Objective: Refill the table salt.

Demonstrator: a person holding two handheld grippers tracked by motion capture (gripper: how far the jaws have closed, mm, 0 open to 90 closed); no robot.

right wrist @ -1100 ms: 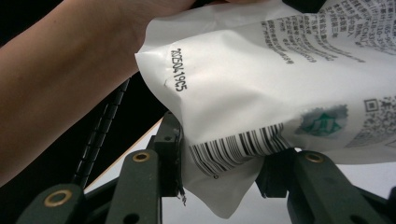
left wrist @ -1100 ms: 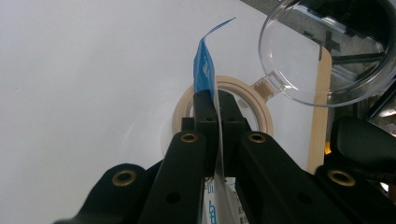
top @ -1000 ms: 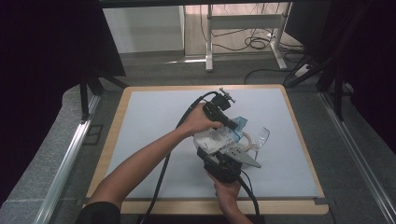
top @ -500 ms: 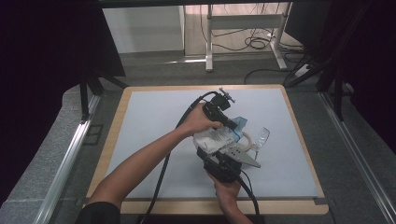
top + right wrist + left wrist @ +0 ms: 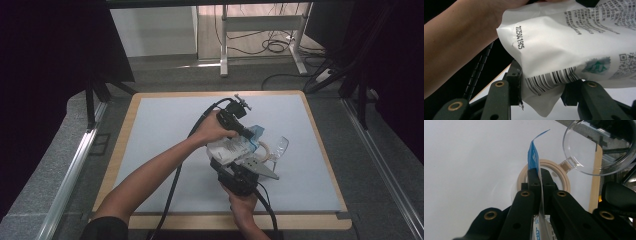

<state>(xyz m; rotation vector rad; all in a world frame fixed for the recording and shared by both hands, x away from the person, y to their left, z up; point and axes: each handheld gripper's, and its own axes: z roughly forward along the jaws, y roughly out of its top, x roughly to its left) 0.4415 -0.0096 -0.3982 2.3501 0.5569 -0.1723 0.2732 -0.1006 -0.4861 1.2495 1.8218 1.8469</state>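
In the high view, a white pouch (image 5: 231,148) was held over the mat (image 5: 165,120) between the left gripper (image 5: 248,134) and the right gripper (image 5: 235,167), long axis pointing toward a lidded container (image 5: 267,150).

In the left gripper view, closed jaws pinched its blue edge (image 5: 533,160).

In the right gripper view, part-open jaws clasped the barcoded end (image 5: 549,80); spillage beside the container was judged possible if the pouch were tipped off-centre.

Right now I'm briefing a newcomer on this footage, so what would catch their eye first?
Probably the white printed plastic pouch with a blue top edge, held above the middle of the pale grey table mat between two black grippers: the left gripper pinches its blue edge, the right gripper clamps its barcoded end. Just beyond sits a round beige-rimmed container with its clear hinged lid flipped open.
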